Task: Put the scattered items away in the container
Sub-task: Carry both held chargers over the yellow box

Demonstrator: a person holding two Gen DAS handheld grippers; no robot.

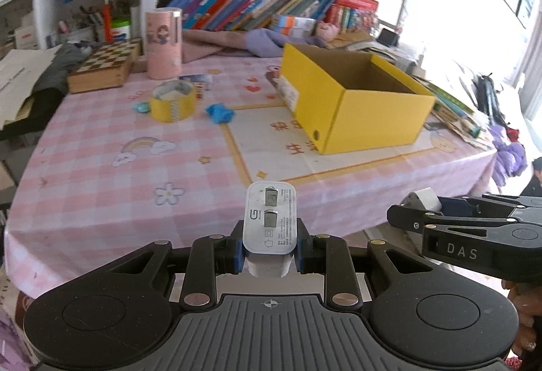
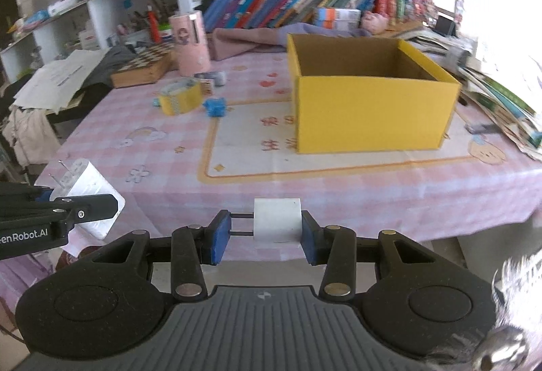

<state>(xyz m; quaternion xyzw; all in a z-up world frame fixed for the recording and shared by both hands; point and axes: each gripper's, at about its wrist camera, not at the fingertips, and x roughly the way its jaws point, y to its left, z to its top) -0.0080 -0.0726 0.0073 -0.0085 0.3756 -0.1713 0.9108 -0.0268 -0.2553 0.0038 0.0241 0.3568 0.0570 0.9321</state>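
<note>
My left gripper (image 1: 270, 249) is shut on a white two-prong charger (image 1: 270, 222), prongs facing up, just short of the table's near edge. My right gripper (image 2: 265, 235) is shut on a second white plug block (image 2: 277, 228); its two thin prongs reach to the left pad. Each gripper shows in the other's view: the right one (image 1: 410, 211) at the right, the left one (image 2: 84, 205) at the left with its charger (image 2: 88, 191). The open yellow box (image 1: 372, 120) (image 2: 369, 113) stands ahead on the pink checked tablecloth. I cannot see its floor.
A yellow tape roll (image 1: 172, 103) (image 2: 179, 98), a crumpled blue item (image 1: 220, 113) (image 2: 214, 107) and a small blue piece (image 1: 140, 106) lie left of the box. Behind stand a pink canister (image 1: 163, 42), a chessboard box (image 1: 105, 66), bookshelves, and stacked books at the right.
</note>
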